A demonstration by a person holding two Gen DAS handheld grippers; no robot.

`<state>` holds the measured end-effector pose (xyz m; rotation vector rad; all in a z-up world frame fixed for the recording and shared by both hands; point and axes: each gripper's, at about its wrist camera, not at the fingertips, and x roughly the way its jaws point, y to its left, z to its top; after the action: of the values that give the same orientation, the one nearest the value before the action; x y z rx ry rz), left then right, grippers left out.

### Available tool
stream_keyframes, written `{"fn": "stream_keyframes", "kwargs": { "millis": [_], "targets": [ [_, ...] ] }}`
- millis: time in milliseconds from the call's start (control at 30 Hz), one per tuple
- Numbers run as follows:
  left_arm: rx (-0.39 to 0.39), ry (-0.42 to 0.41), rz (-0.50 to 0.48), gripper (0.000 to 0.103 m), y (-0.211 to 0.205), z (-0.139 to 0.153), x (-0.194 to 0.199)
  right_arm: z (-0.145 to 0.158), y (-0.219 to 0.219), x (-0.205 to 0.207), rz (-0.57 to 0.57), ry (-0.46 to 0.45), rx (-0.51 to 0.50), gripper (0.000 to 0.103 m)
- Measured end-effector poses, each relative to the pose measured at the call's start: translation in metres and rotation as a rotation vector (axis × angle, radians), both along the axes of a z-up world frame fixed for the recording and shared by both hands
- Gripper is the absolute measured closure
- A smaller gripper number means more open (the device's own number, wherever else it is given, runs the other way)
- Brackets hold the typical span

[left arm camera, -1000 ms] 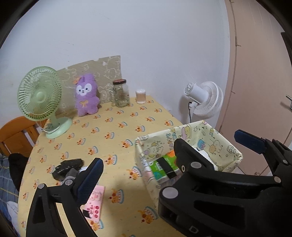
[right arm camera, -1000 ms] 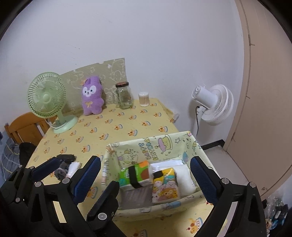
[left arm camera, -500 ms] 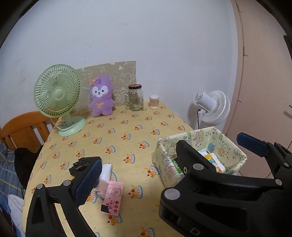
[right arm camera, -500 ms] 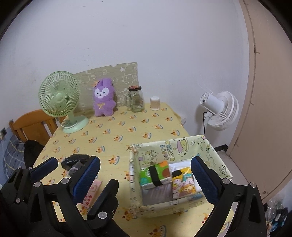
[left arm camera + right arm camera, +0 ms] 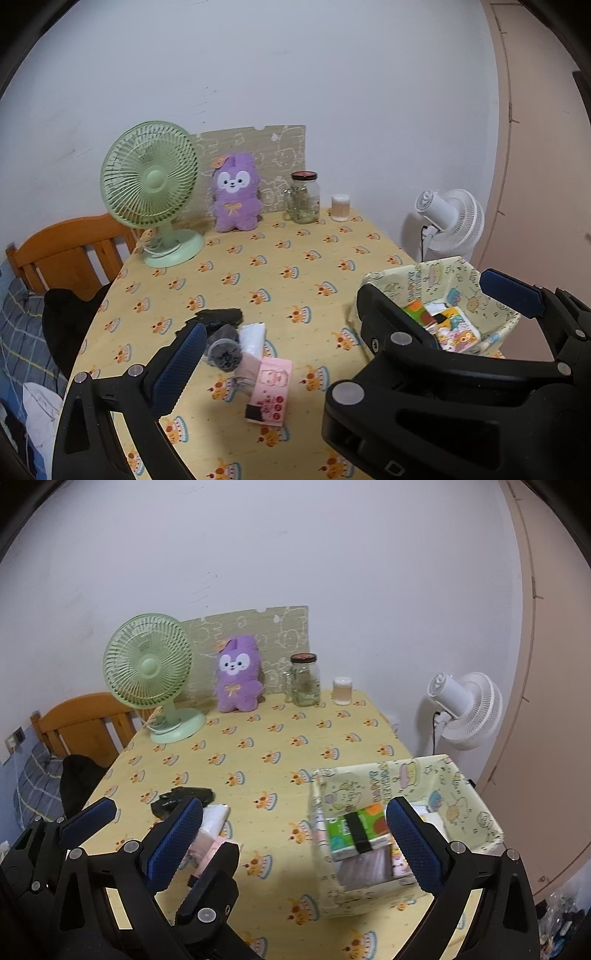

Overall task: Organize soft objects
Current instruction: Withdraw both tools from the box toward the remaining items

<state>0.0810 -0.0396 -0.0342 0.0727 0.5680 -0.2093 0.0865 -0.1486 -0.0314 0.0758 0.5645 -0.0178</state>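
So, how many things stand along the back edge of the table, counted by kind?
Fans: 1, the green desk fan
Plush toys: 1, the purple plush
Jars: 1, the glass jar
Small white containers: 1, the white container
Total: 4

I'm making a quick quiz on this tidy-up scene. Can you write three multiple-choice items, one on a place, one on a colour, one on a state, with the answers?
1. Where does the purple plush stand?
A. in the fabric bin
B. at the table's far edge, between the green fan and the glass jar
C. on the chair

2. What colour is the pack with a black band in the fabric bin?
A. green and orange
B. purple
C. plain white

3. How are the right gripper's jaws?
A. shut on the pink packet
B. shut on nothing
C. open, holding nothing

Answers: 1 B, the green fan is on one side and the glass jar on the other. 2 A, its wrapper shows those colours. 3 C, its blue pads sit wide apart.
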Motion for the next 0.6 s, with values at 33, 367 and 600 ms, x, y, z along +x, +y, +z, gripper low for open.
{"fn": "stream_keyframes", "kwargs": {
  "millis": [33,367,600],
  "targets": [
    [0.001,0.0,0.006,0.001,0.003,-0.001,0.0,-0.001,0.003,0.001,0.005,-0.001,0.0,0.002],
    [0.0,0.021,0.039,0.003,0.029,-0.024,0.008,-0.022,0.03,0.014,0.063,0.016,0.007,0.002],
    [0.015,0.038,0.104,0.005,0.048,-0.042,0.016,-0.042,0.049,0.026,0.102,0.05,0.019,0.002]
  ]
}}
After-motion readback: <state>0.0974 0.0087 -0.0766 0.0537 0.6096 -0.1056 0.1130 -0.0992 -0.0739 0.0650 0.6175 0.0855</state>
